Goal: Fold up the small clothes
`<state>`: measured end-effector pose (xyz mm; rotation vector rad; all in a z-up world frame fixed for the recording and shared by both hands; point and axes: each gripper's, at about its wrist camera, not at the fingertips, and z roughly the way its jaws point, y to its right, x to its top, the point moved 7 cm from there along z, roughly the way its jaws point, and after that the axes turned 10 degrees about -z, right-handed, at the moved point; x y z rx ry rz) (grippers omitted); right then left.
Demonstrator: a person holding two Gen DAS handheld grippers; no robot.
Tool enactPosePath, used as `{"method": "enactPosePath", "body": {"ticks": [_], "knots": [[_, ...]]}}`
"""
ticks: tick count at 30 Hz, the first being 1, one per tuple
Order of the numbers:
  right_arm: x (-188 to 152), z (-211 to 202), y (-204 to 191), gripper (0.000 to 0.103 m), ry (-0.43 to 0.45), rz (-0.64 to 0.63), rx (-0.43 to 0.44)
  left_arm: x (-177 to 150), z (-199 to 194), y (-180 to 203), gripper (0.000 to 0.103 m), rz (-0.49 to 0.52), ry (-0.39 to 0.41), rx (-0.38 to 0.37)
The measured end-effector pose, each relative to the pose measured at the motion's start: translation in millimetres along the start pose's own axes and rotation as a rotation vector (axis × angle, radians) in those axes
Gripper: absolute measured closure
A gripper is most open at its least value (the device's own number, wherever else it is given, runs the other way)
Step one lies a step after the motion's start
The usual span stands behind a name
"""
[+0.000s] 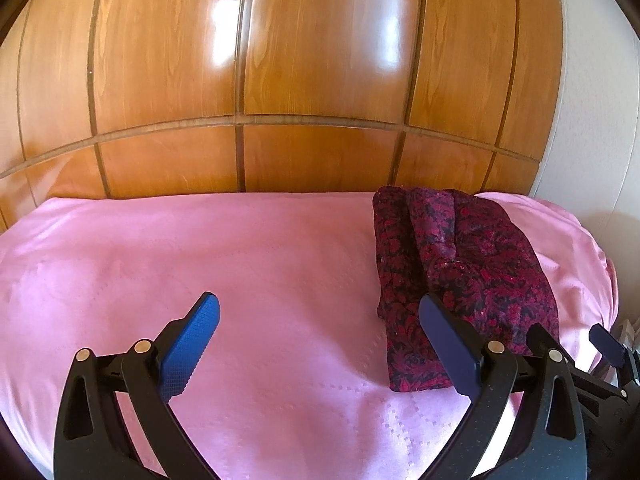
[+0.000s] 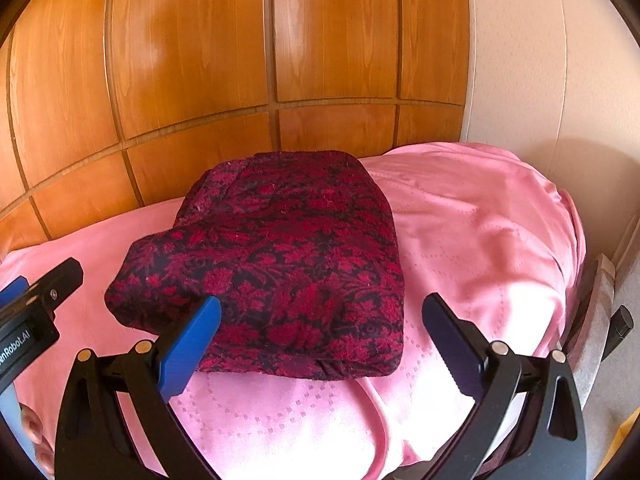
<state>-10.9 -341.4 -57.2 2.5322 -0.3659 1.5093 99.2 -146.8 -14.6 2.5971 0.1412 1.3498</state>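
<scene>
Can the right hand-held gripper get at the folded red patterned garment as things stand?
Probably yes. The right hand-held gripper is open, and the folded garment lies just ahead of it on the pink bedspread, with nothing between them.

Near corner of the folded garment (image 1: 472, 276) sat hidden behind the left gripper's (image 1: 320, 340) right finger. Person's fingertips (image 2: 34, 428) were cut off at the frame edge.

Two near wrist views, shared garment (image 1: 464, 276)
</scene>
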Motion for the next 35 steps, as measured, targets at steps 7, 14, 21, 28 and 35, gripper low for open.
{"method": "enactPosePath", "body": {"ticks": [7, 14, 21, 28, 35], "knots": [[3.0, 0.6, -4.0, 0.003, 0.003, -0.002, 0.011, 3.1, -4.6, -3.7, 0.004, -0.015, 0.012, -0.001], [1.6, 2.3, -8.4, 0.003, -0.007, 0.001, 0.023, 5.7, -7.5, -7.8, 0.004, -0.025, 0.021, 0.004], [1.0, 4.0, -7.8, 0.003, -0.005, 0.004, 0.026, 4.8, -8.3, -5.5, 0.004, -0.010, 0.030, -0.010], [1.5, 4.0, -5.2, 0.003, -0.004, 0.014, 0.029, 2.0, -3.2, -5.2, 0.004, 0.002, 0.020, -0.001], [24.8, -0.4, 22.8, 0.002, 0.049, 0.039, -0.002, -1.3, 4.9, -8.4, 0.004, -0.009, -0.002, 0.027]]}}
